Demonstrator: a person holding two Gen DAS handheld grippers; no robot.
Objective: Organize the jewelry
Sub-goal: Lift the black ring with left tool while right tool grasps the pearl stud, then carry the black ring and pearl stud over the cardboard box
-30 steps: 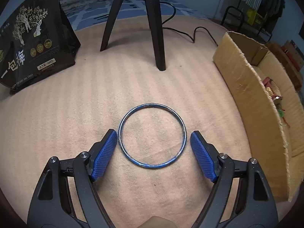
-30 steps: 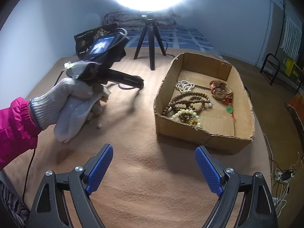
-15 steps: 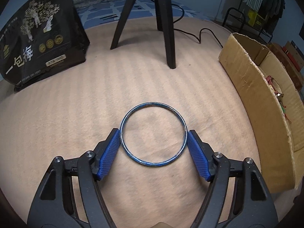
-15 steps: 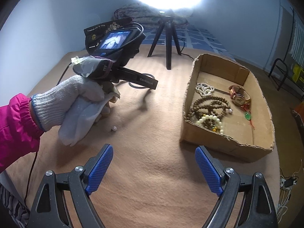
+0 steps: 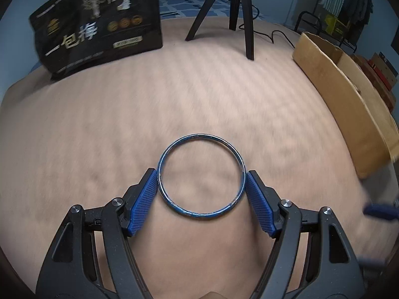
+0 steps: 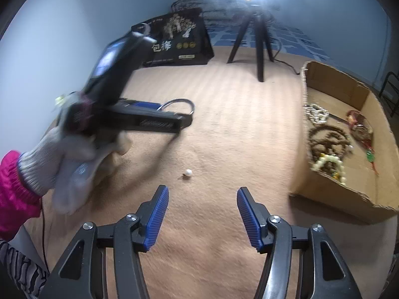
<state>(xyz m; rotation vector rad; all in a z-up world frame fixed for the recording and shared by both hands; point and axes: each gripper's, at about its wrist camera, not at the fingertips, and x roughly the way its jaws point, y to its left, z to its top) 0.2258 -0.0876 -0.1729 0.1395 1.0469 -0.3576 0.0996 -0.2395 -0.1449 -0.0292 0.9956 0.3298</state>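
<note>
left fingers [image 5: 151, 189] clamping bangle [image 5: 201, 175], right fingers [image 6: 157, 205] closing, empty

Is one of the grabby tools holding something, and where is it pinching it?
Yes. The left tool holds the blue bangle, its pads pressing the ring's two opposite outer edges. The right tool is closing on nothing.

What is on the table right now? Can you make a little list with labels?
left gripper: shut on the blue bangle
right gripper: jaws closing, nothing between them
pearl: loose on the beige cloth, ahead of the right gripper
cardboard box: holds bead bracelets and other jewelry
black bag: stands at the back
tripod: beside the bag
</note>
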